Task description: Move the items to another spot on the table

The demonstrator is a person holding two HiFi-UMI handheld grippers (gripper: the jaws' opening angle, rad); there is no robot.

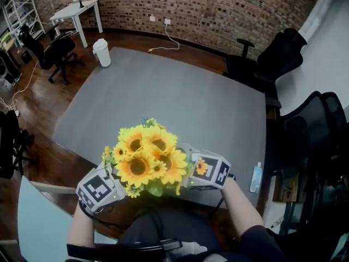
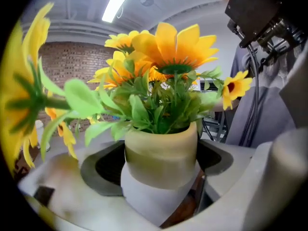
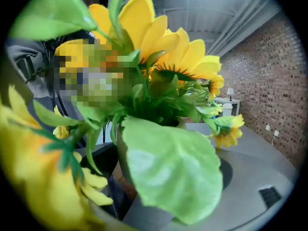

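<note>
A pot of artificial sunflowers (image 1: 146,157) hangs at the near edge of the grey table (image 1: 163,91), held between my two grippers. My left gripper (image 1: 121,182) reaches in from the left; its marker cube shows below the blooms. In the left gripper view the beige and white pot (image 2: 161,153) sits squarely between the jaws of the left gripper (image 2: 159,179), with brown floor showing under it. My right gripper (image 1: 188,173) comes in from the right. In the right gripper view a big green leaf (image 3: 173,172) covers most of the pot (image 3: 119,158) between the jaws of the right gripper (image 3: 163,186).
A small blue bottle (image 1: 256,177) lies at the table's right edge. Black office chairs (image 1: 272,59) stand beyond the far right corner, with another (image 1: 54,51) at the left. A white bin (image 1: 101,52) stands by the far left corner.
</note>
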